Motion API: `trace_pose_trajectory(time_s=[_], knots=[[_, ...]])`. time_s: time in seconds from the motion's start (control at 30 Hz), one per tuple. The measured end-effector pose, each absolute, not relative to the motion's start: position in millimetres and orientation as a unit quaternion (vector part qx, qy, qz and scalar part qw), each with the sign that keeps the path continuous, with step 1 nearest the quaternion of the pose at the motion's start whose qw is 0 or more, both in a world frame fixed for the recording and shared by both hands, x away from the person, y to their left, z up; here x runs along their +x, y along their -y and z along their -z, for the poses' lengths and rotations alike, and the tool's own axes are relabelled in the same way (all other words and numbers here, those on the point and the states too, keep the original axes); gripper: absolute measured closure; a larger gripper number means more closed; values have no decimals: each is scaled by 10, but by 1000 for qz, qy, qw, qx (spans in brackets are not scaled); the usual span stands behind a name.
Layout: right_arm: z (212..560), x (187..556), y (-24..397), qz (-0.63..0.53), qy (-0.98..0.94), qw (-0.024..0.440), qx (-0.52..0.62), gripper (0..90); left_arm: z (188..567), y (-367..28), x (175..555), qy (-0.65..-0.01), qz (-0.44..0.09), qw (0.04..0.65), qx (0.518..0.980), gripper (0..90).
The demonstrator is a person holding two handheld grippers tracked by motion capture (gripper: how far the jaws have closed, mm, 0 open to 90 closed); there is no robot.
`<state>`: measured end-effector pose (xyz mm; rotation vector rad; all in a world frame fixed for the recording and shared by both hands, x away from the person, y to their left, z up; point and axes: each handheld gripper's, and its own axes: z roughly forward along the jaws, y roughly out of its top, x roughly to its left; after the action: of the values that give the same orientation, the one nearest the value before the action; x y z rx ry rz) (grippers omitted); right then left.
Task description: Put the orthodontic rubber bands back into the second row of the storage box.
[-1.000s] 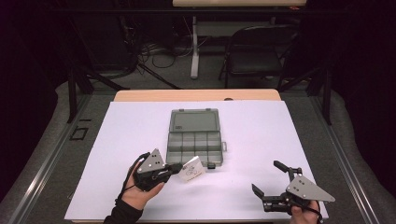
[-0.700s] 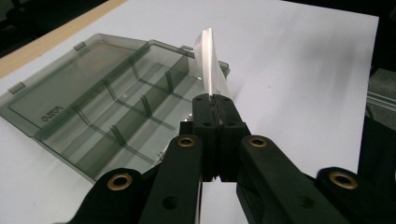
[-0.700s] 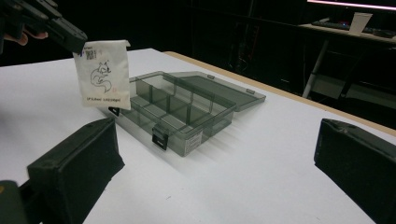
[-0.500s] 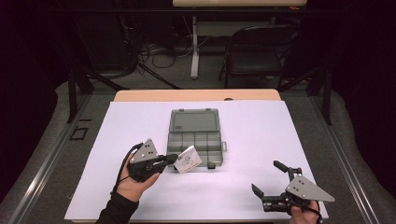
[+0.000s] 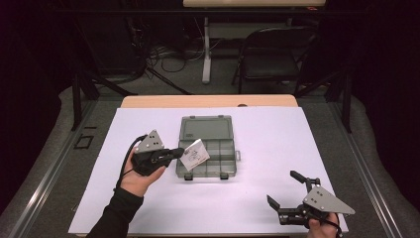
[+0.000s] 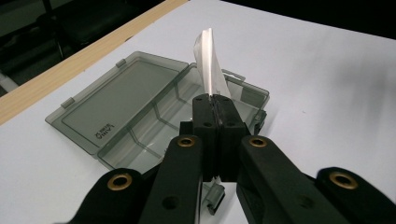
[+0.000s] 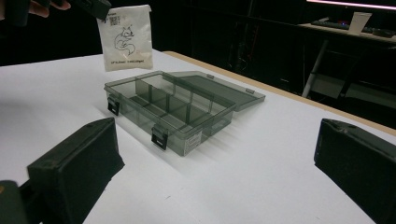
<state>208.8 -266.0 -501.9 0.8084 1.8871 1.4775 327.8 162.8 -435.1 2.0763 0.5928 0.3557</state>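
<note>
The left gripper has its fingers pinched on a small white packet, held above the open compartment box mid-bench; the right gripper, at 5 o'clock, rests with fingers wide.

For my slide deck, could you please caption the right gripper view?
Open right tool faces the open compartment box while the left tool holds a small white packet above it.

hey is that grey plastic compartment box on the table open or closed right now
Open. The translucent grey plastic compartment box has its hinged lid folded back flat on the white table, leaving the divided compartments exposed.
</note>
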Motion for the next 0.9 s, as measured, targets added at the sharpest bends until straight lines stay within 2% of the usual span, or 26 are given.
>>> trace_pose_trajectory(time_s=[0.9], knots=[[5018,2090,2664,-556,-713,300,304,0,4453,-1401,3697,-231,-118,424,867,893]])
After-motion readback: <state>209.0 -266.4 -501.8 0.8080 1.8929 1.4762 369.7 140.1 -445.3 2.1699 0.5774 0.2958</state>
